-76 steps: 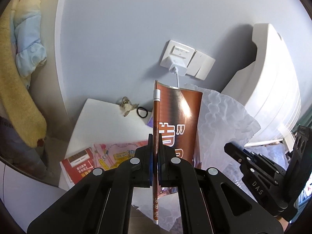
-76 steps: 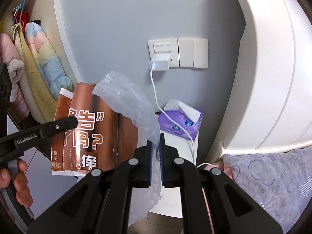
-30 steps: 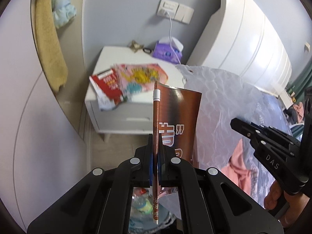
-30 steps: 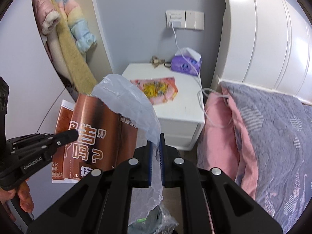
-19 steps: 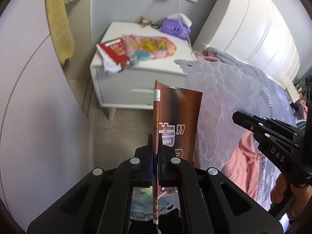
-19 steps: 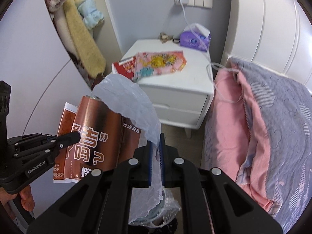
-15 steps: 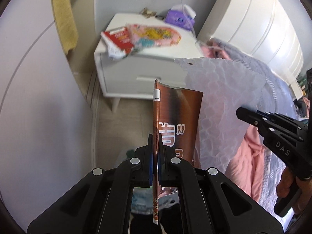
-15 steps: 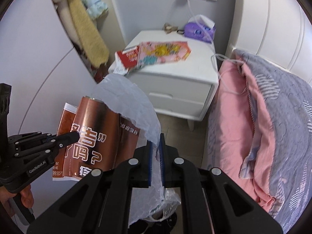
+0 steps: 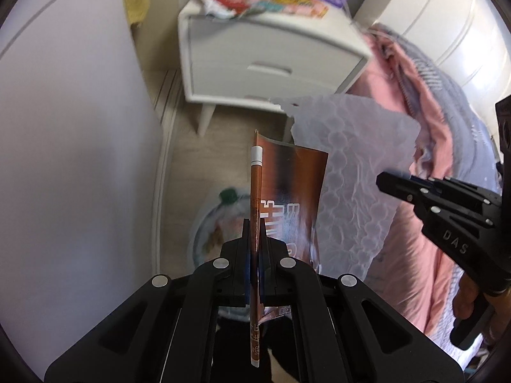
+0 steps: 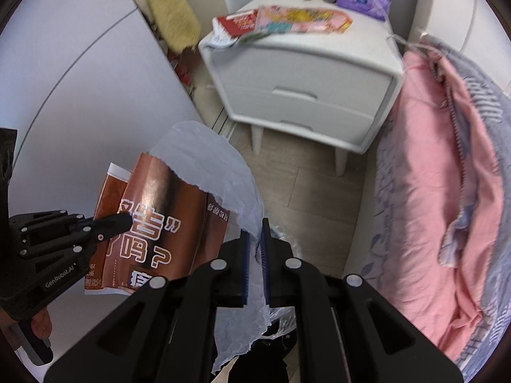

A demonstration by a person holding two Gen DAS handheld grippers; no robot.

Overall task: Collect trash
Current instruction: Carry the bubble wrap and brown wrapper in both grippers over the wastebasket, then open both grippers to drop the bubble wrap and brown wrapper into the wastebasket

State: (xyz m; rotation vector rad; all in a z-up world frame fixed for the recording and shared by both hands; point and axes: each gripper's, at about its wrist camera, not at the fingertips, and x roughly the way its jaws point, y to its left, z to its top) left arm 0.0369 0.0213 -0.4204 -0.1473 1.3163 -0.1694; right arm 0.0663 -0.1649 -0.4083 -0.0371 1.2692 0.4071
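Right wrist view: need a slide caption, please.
Right gripper pinches bubble wrap; left gripper holds a brown booklet beside it.

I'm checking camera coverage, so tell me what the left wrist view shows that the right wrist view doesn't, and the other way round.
Only the left wrist view shows the lined trash bin on the floor below the left gripper, with the brown pamphlet seen edge-on.

Only the right wrist view shows the pamphlet's printed face and the yellow towel.

Both show the pamphlet clamped in the left gripper, the bubble wrap clamped in the right gripper, the white nightstand with wrappers on top, and the pink bedding.
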